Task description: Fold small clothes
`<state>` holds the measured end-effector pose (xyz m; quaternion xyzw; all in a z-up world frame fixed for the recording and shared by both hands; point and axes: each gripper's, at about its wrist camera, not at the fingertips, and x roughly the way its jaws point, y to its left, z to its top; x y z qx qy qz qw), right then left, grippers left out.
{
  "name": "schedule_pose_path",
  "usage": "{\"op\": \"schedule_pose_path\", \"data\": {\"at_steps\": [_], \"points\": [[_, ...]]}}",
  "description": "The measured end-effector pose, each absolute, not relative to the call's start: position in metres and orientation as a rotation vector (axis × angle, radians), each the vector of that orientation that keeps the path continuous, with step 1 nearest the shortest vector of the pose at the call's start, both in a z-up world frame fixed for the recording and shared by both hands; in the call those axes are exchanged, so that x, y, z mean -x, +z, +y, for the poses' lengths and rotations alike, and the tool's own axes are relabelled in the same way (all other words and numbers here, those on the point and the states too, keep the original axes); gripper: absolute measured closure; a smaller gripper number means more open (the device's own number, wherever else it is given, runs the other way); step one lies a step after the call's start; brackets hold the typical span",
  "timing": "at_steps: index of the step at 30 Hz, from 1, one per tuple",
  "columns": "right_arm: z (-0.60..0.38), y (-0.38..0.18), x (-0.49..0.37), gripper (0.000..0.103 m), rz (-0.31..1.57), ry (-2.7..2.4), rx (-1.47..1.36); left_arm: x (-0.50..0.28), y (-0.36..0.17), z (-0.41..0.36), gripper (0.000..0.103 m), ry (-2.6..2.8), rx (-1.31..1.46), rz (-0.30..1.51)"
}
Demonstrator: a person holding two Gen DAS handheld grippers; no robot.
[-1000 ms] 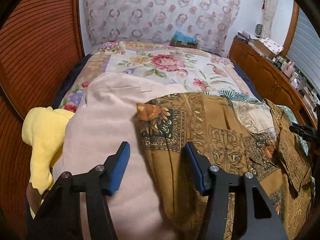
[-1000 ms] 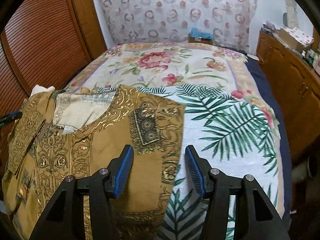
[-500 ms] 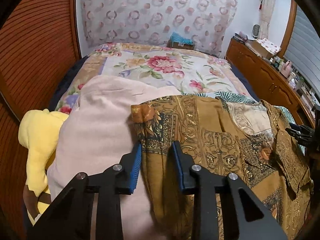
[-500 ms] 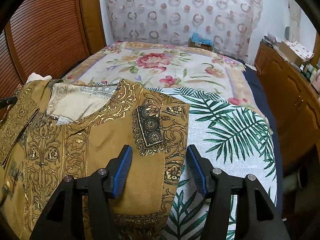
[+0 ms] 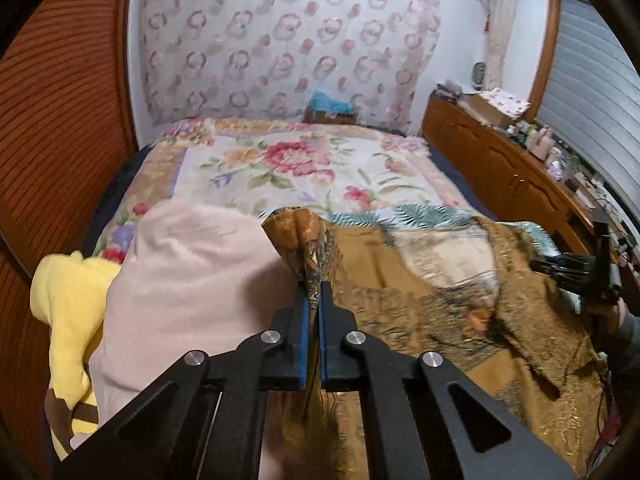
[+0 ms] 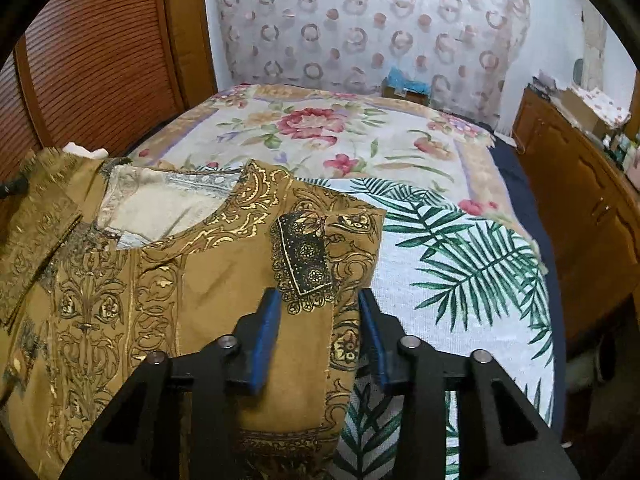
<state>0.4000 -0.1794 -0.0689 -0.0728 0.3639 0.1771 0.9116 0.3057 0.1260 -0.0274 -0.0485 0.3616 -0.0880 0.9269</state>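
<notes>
With my left tongs [image 5: 315, 294] pinched tight on the sleeve edge of the brown patterned top [image 5: 420, 300], I am at the opening of the first fold: taking hold of both sides of the garment. A ridge of gathered cloth rises from those tongs toward twelve o'clock, so the fabric is already lifted off the bed [image 5: 288, 168] on that side. The jaws have just been closing, and the cloth sits between them.

My right tongs [image 6: 318, 312] straddle the other sleeve edge; their jaws have just been closing too, yet a gap shows on either side of the fabric, so I judge them not yet clamped.

The top lies spread across the near end of the bed, neckline toward twelve o'clock, resting on a palm-leaf cloth [image 6: 460, 264] at three o'clock of the right tongs. A pink garment [image 5: 192, 280] lies just beside it at nine o'clock of the left tongs, with a yellow one [image 5: 68, 304] farther out the same way.

Next I should finish the right-hand grip, then raise both sides evenly and carry them over. I expect the thin fabric to sag between the tongs, so keeping it taut matters.
</notes>
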Motion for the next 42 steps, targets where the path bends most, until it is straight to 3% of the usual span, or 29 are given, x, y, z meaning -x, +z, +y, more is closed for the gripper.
{"op": "schedule_pose_path", "data": {"at_steps": [1,4,19,25,34,42], "points": [[-0.179,-0.069,-0.4,0.093,0.754,0.381,0.147,-0.303,-0.022,0.123,0.099,-0.193,0.098,0.731],[-0.179,-0.065,-0.398,0.097,0.751,0.388,0.153,-0.293,-0.008,0.114,0.099,-0.227,0.091,0.698],[-0.21,0.016,-0.256,0.098,0.468,0.448,0.084,-0.177,0.05,0.101,0.099,-0.294,0.086,0.508],[-0.226,0.01,-0.176,0.098,0.394,0.46,0.066,-0.115,0.036,0.113,0.099,-0.268,0.098,0.46],[-0.246,-0.045,-0.077,0.098,0.401,0.433,0.028,-0.043,0.0,0.127,0.099,-0.237,0.128,0.451],[-0.256,-0.042,0.013,0.098,0.418,0.432,0.053,0.009,-0.013,0.141,0.099,-0.213,0.151,0.466]]}}
